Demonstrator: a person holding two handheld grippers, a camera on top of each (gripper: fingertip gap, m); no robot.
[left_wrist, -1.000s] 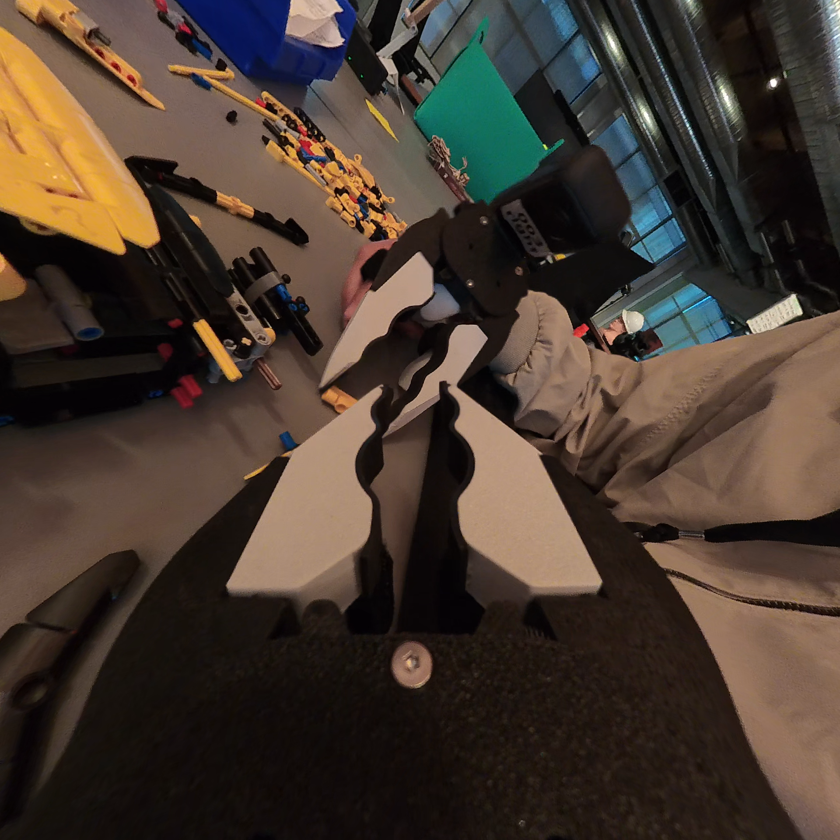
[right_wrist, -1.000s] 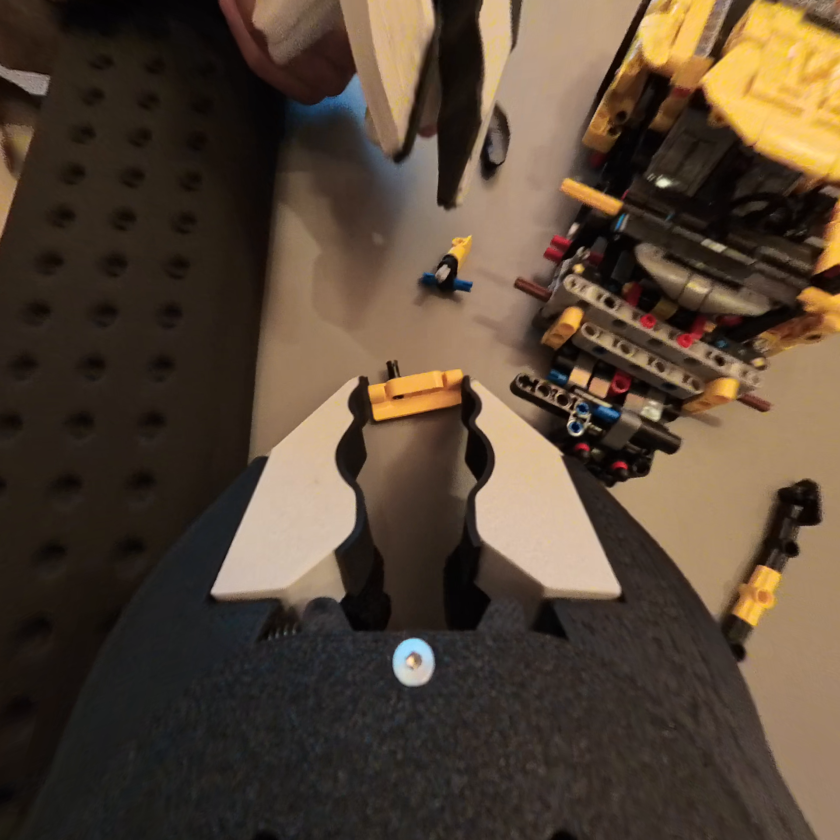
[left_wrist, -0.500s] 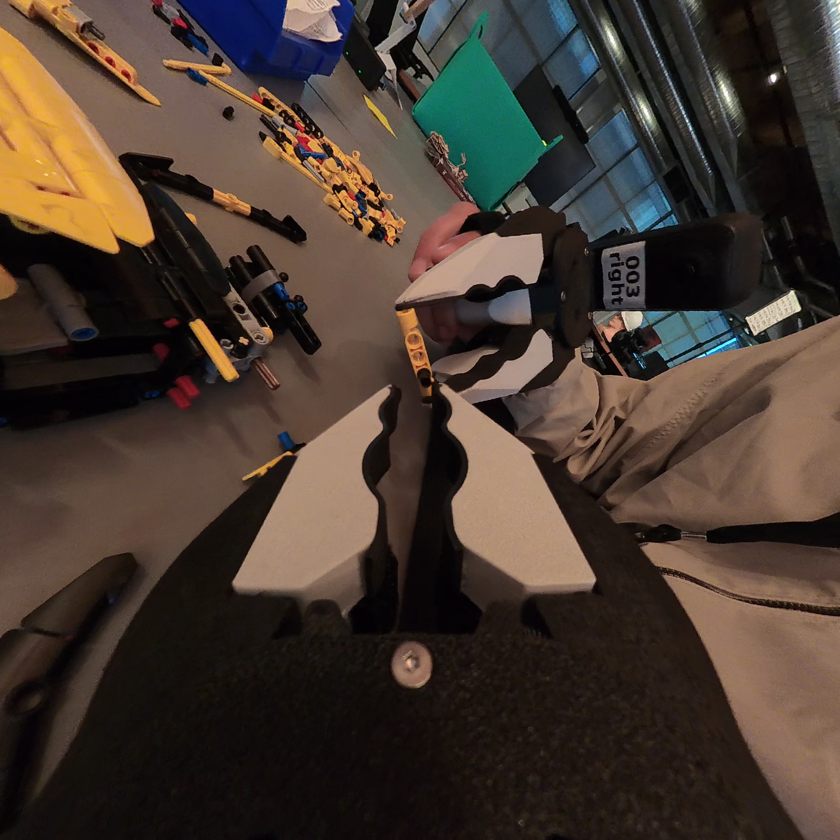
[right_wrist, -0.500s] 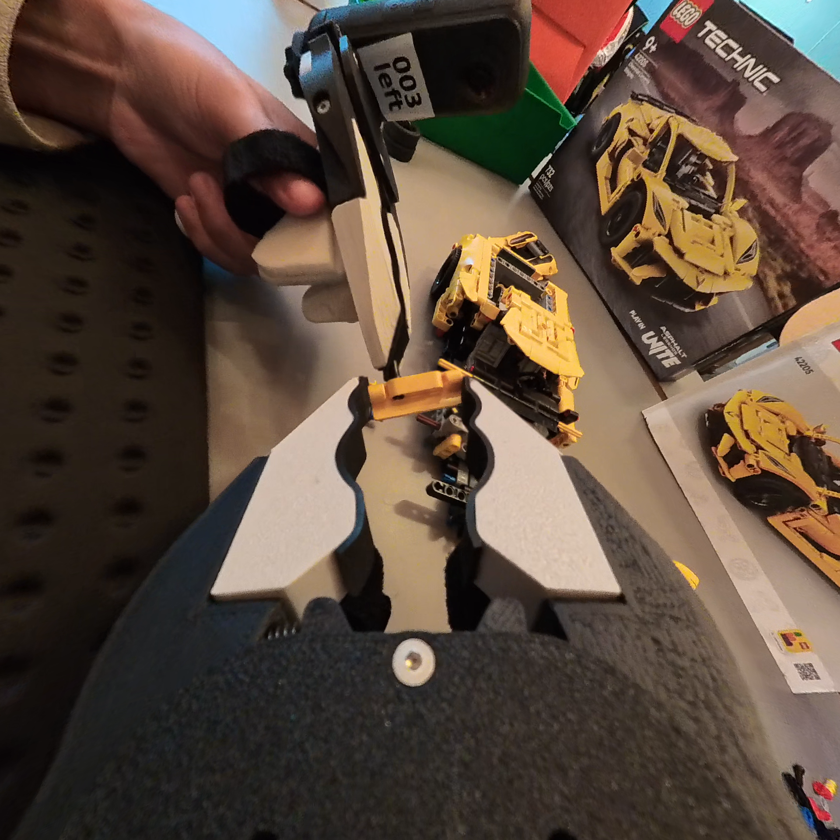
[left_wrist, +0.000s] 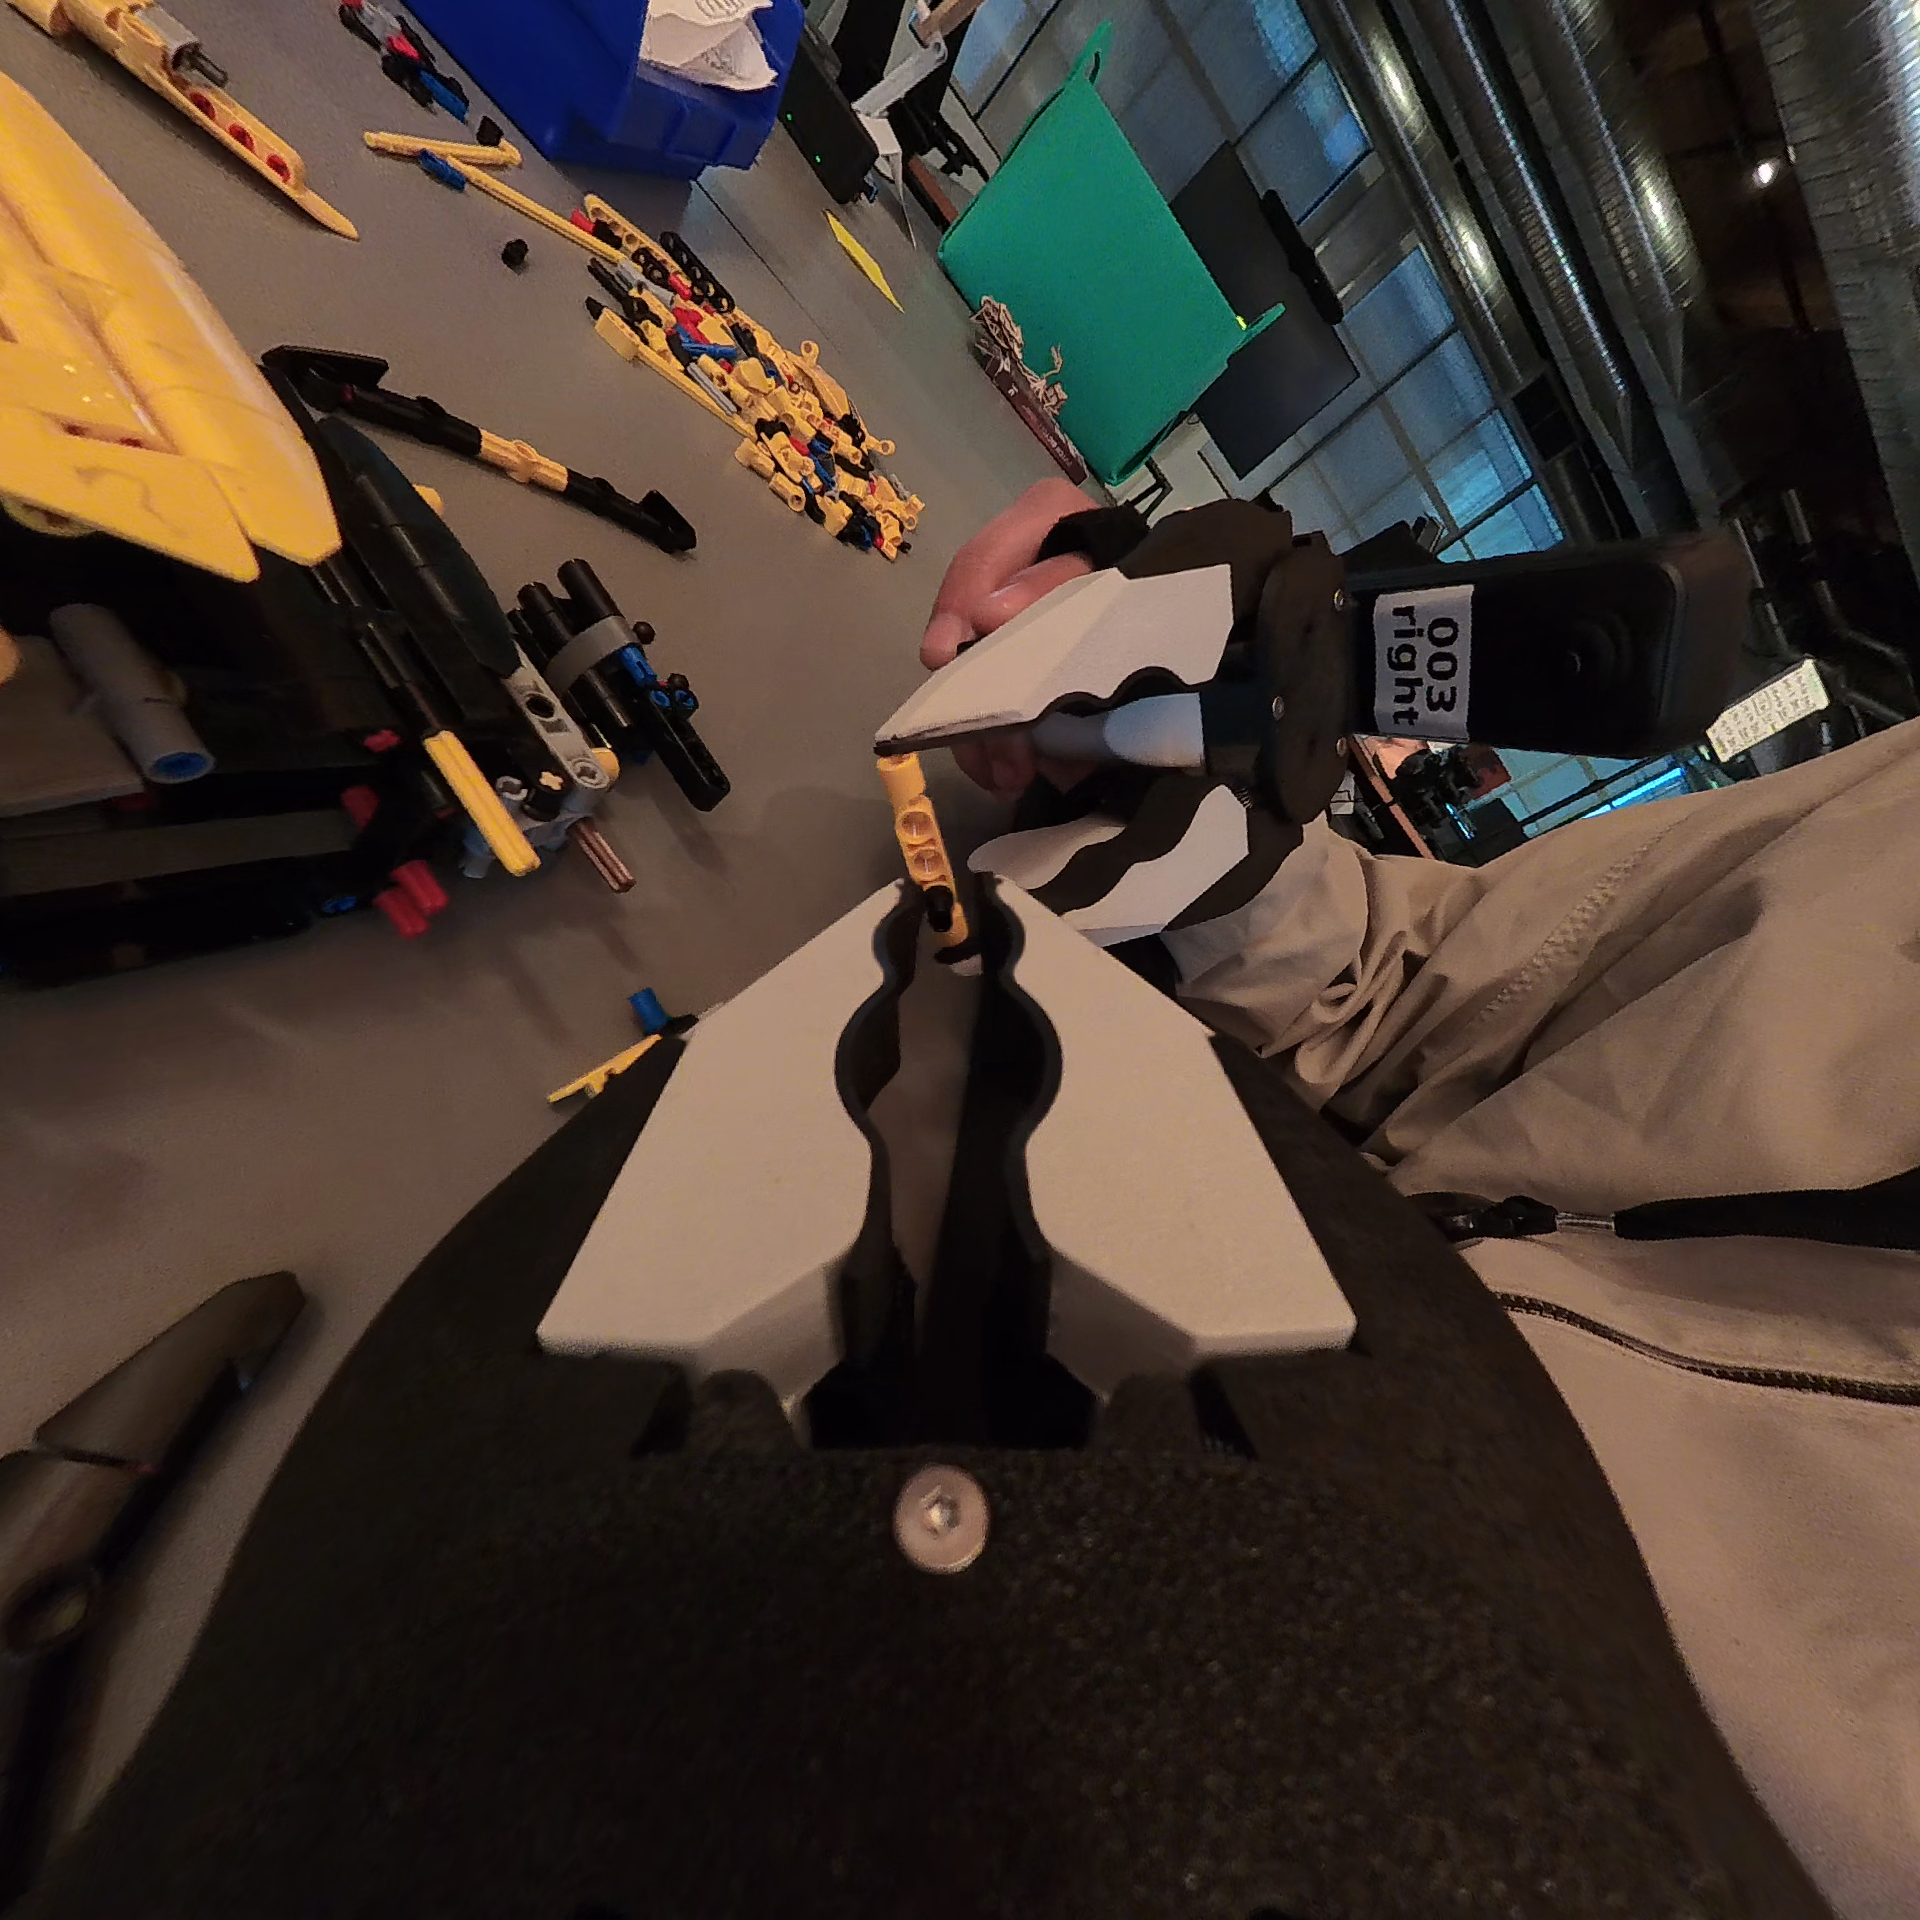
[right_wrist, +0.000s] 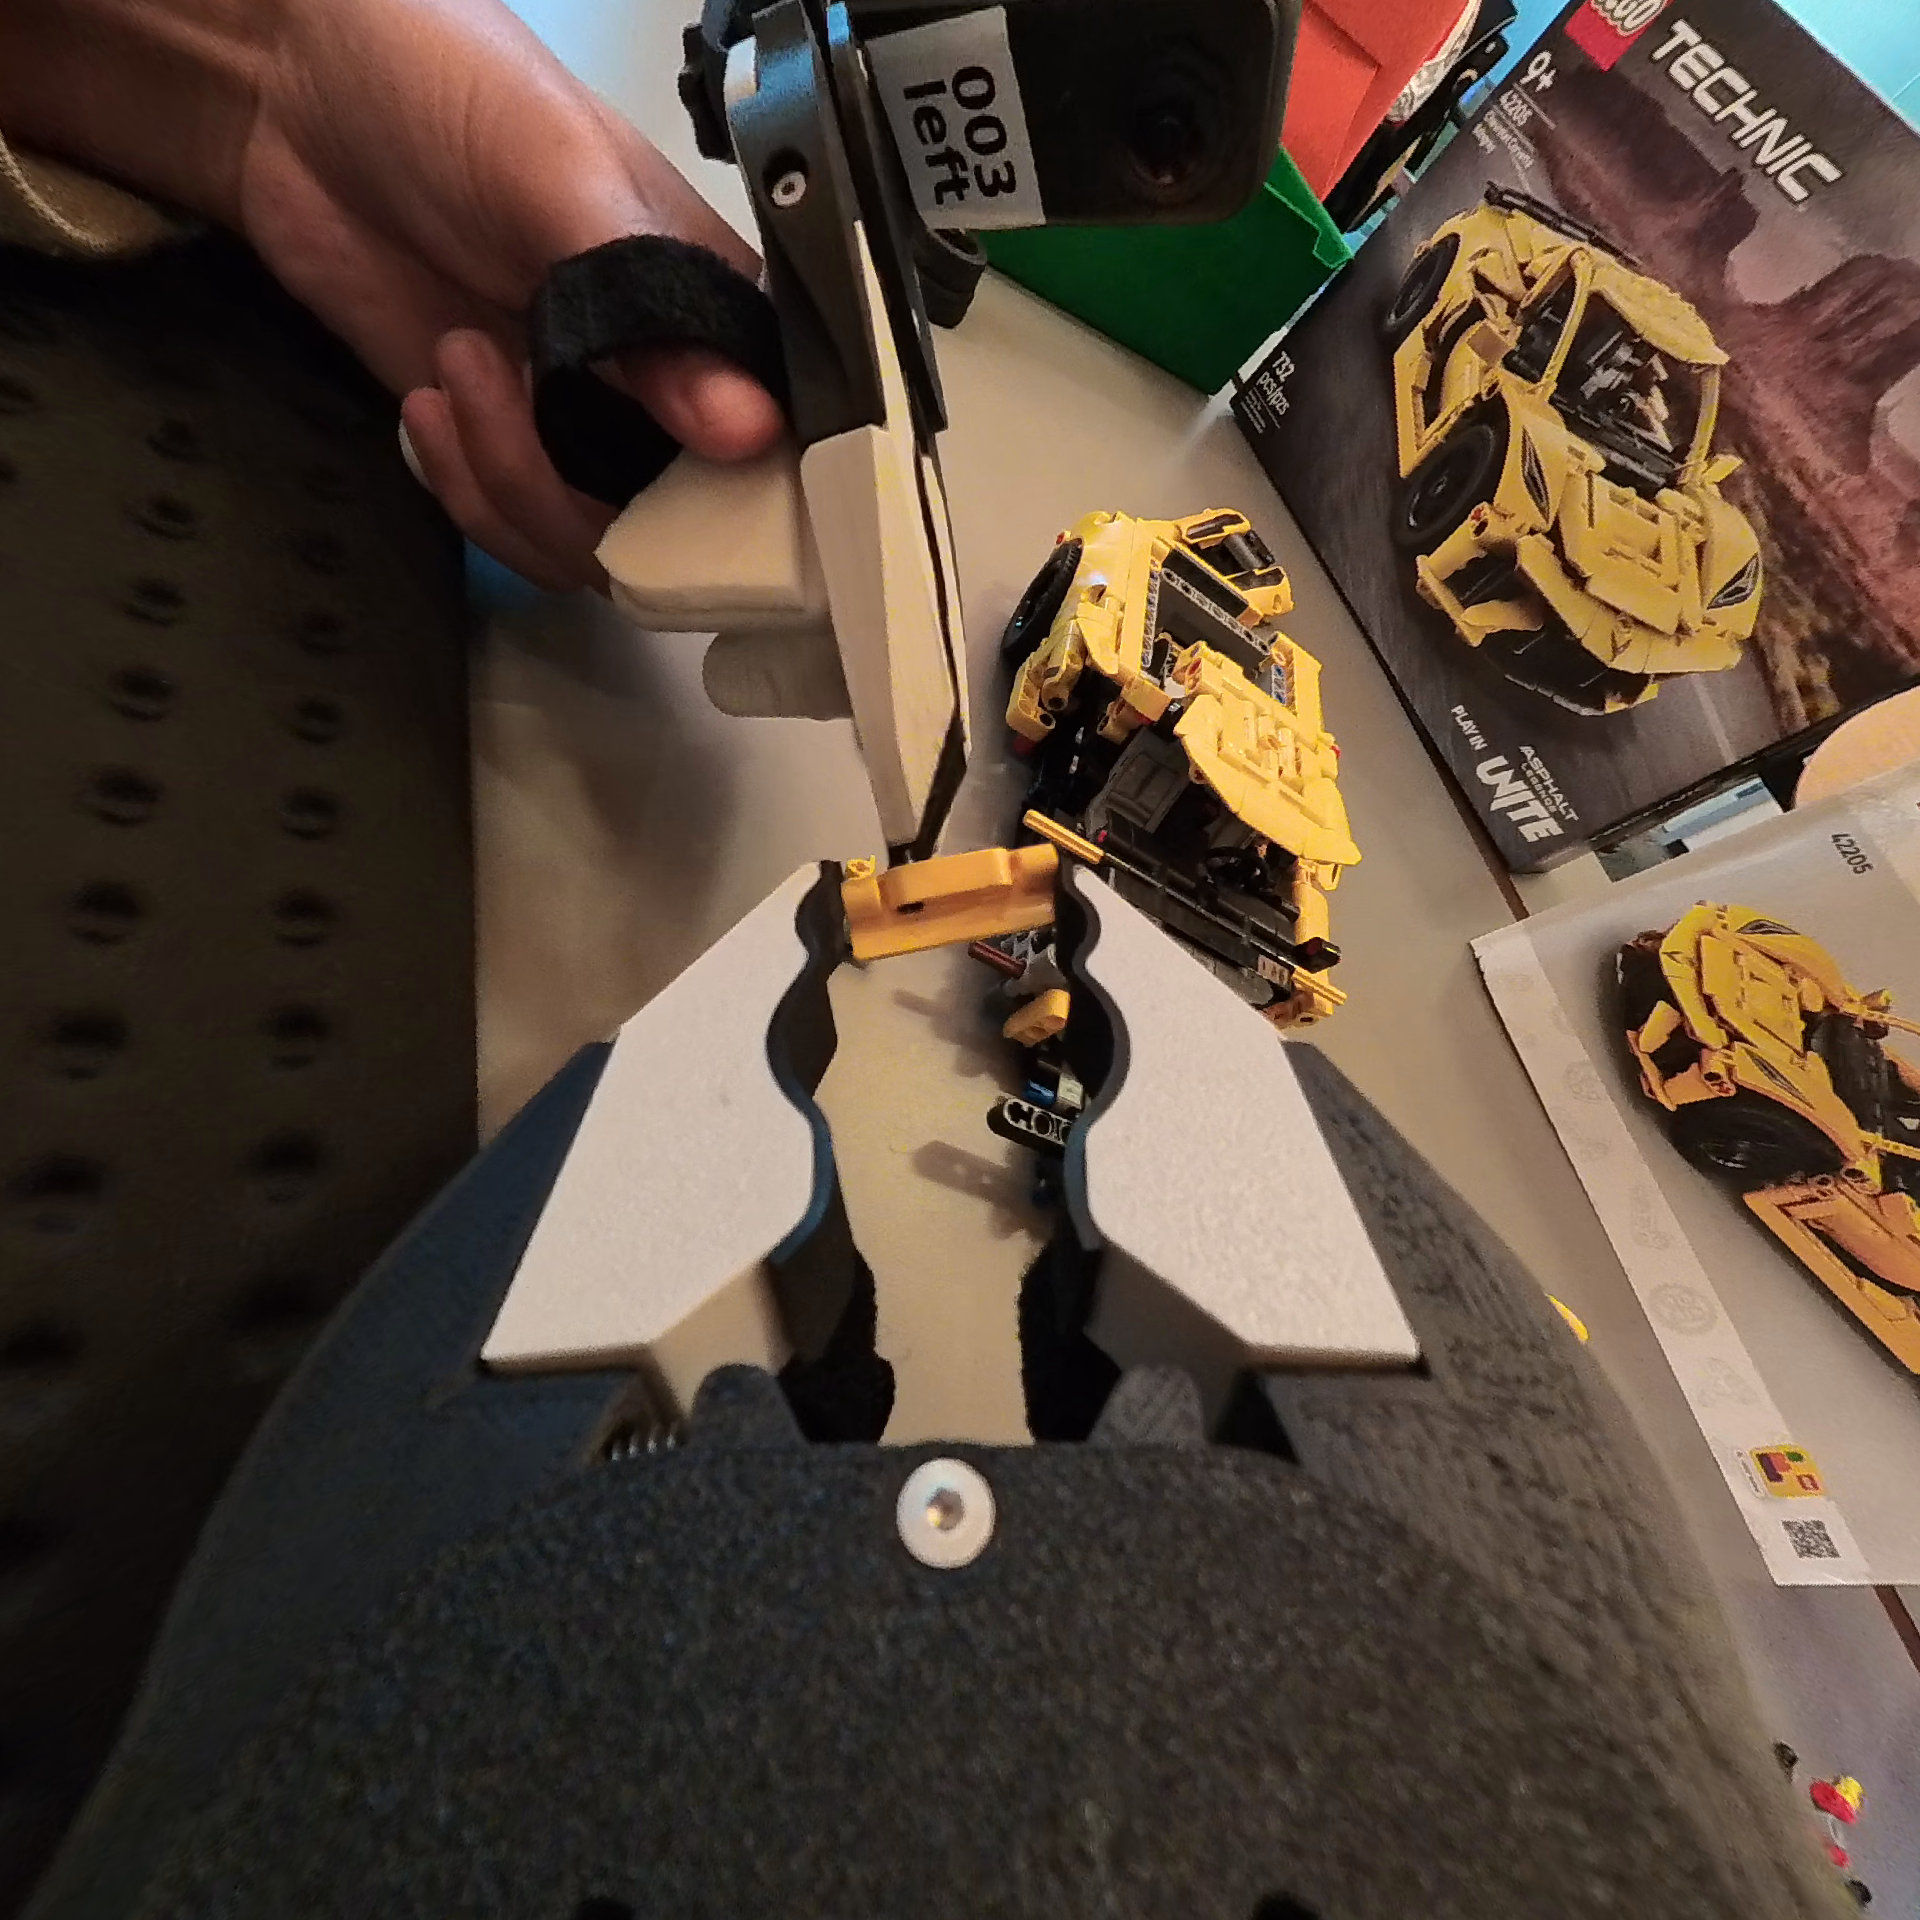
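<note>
My right gripper (right_wrist: 945, 878) is shut on a short yellow beam (right_wrist: 956, 904), held crosswise between its tips above the table. A black pin sticks out of the beam near one end. My left gripper (left_wrist: 948, 902) is shut, its tips closed on that pin end of the yellow beam (left_wrist: 914, 821). In the right wrist view the left gripper (right_wrist: 920, 831) comes down from above onto the beam's left end. In the left wrist view the right gripper (left_wrist: 930, 800) reaches in from the right. A partly built yellow brick car (right_wrist: 1195, 748) lies on the table just behind the beam.
The car's body (left_wrist: 125, 416) fills the left. A pile of loose parts (left_wrist: 769, 416), a black and yellow beam (left_wrist: 499, 457) and a blue bin (left_wrist: 623, 73) lie beyond. The set's box (right_wrist: 1610, 416), a booklet (right_wrist: 1714, 1195) and a green bin (right_wrist: 1174, 281) are at right.
My right gripper lifted the yellow beam off the table and turned up toward the left gripper. The left tips narrowed and now meet the beam's pin end.
</note>
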